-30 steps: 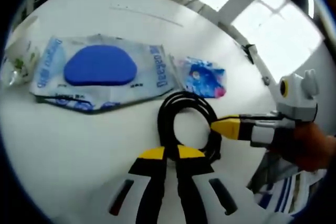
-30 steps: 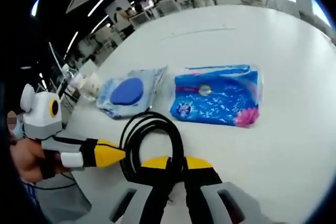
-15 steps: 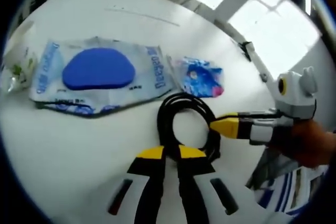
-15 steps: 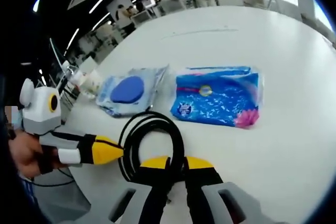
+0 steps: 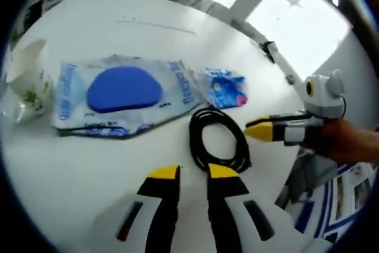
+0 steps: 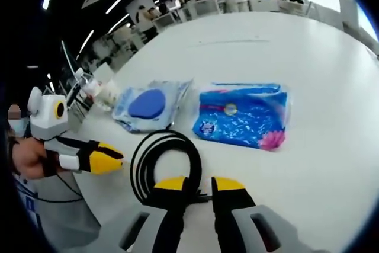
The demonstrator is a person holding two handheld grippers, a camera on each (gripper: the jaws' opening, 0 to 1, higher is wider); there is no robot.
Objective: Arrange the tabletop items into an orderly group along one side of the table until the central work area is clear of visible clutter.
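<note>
The coiled black cable lies on the white tabletop just beside the wet-wipes pack and blue tissue packet. Left gripper and right gripper hover released beside it.

Wet-wipes pack: blue lettering along both short ends, blurred, not legible. Blue tissue pack: round emblems, print unreadable.
</note>
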